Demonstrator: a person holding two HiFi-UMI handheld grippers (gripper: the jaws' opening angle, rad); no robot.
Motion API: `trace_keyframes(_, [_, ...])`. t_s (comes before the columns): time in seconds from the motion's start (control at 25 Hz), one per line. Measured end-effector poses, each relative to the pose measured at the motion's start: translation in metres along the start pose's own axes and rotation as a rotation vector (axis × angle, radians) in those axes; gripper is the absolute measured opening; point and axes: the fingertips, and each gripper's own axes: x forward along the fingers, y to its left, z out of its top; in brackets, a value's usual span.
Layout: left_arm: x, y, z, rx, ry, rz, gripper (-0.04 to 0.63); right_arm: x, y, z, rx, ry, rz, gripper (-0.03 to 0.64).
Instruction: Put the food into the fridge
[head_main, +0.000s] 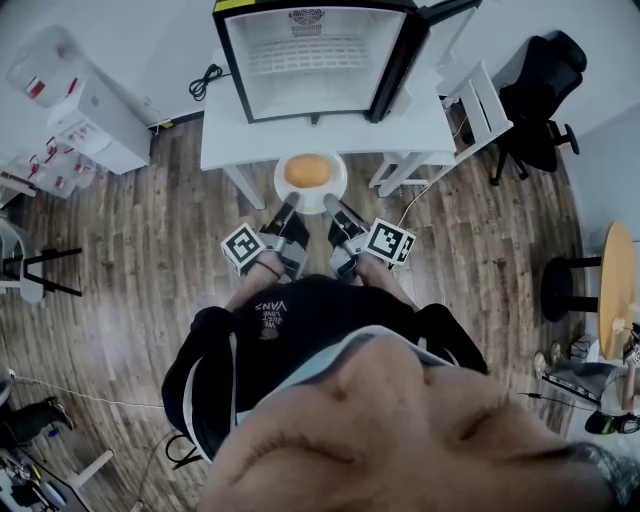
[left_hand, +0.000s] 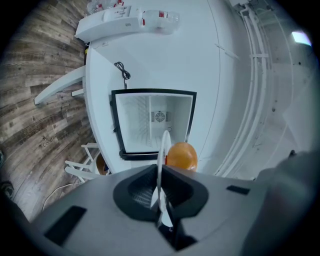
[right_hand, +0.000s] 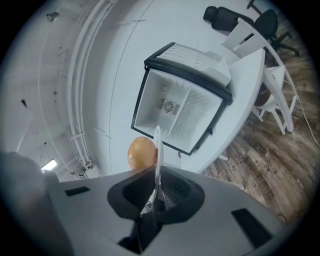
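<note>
A round orange food item (head_main: 308, 170) lies on a white plate (head_main: 336, 191) held in front of me, just short of the white table (head_main: 420, 135). My left gripper (head_main: 290, 204) is shut on the plate's near left rim, and my right gripper (head_main: 330, 206) is shut on its near right rim. The small black fridge (head_main: 310, 60) stands on the table with its door open and white shelves showing. In the left gripper view the plate (left_hand: 163, 147) runs edge-on out of the gripper (left_hand: 161, 197), with the food (left_hand: 181, 156) and fridge (left_hand: 152, 122) beyond. The right gripper view shows the gripper (right_hand: 156, 192), plate (right_hand: 157, 142), food (right_hand: 141, 152) and fridge (right_hand: 180, 107).
A black cord (head_main: 205, 80) lies at the table's left end. White folding chairs (head_main: 480, 110) lean by its right side, with a black office chair (head_main: 545, 90) behind. A white cabinet (head_main: 90, 120) stands at left and a round wooden table (head_main: 618, 285) at far right.
</note>
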Motion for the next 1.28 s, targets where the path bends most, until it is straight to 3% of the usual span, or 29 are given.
trace_keyframes(0.64, [0.009, 0.005, 0.014, -0.009, 0.029, -0.006, 0.034, 0.013, -0.005, 0.003, 0.005, -0.016, -0.036, 0.028])
trace_keyframes(0.88, [0.033, 0.005, 0.02, -0.004, 0.012, -0.009, 0.034, 0.027, -0.007, 0.027, -0.023, 0.002, -0.001, 0.028])
trace_keyframes(1.04, [0.047, 0.005, 0.026, 0.0, 0.001, -0.004, 0.034, 0.031, -0.018, 0.037, 0.019, 0.015, -0.05, 0.028])
trace_keyframes(1.28, [0.068, 0.009, 0.033, -0.001, -0.03, -0.003, 0.034, 0.049, -0.017, 0.06, -0.022, 0.033, 0.04, 0.028])
